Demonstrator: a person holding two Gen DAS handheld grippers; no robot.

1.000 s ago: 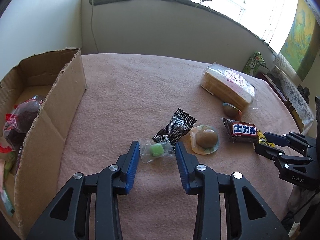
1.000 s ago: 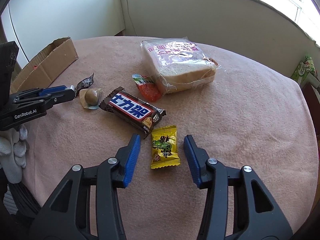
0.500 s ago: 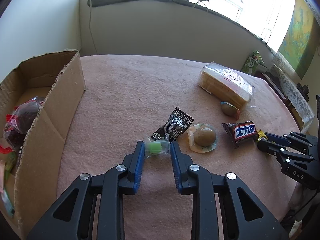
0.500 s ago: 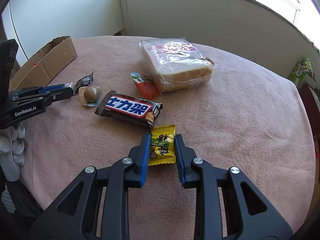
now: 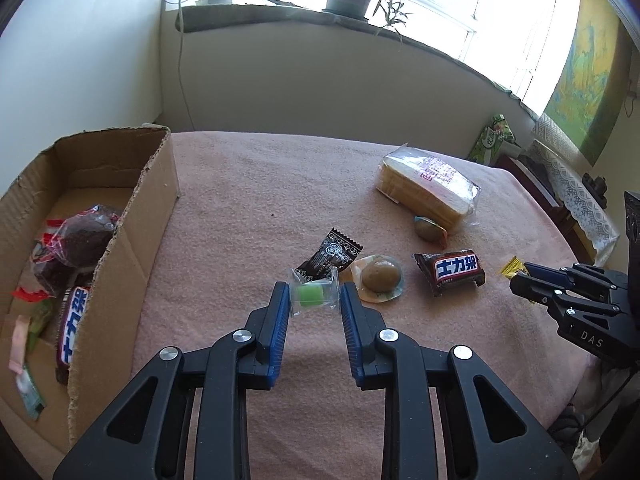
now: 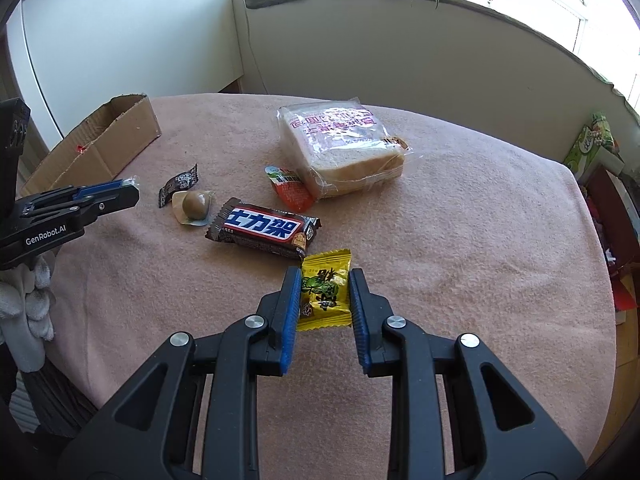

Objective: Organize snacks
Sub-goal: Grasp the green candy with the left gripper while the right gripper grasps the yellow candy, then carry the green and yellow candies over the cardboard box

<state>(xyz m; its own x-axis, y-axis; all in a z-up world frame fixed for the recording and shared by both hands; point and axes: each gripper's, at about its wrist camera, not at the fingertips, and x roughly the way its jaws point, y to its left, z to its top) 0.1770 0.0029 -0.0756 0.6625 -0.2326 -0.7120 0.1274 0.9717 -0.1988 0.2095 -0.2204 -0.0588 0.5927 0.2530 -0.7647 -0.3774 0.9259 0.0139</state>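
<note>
While your left gripper [image 5: 313,307] pinches the green candy [image 5: 311,295] and your right gripper [image 6: 325,295] clamps the yellow packet [image 6: 325,289], lift both straight up. Then carry them to the cardboard box [image 5: 132,216] at far left, clearing its near wall.

Both grippers [image 5: 312,306] [image 6: 325,296] clamped, side by side
</note>
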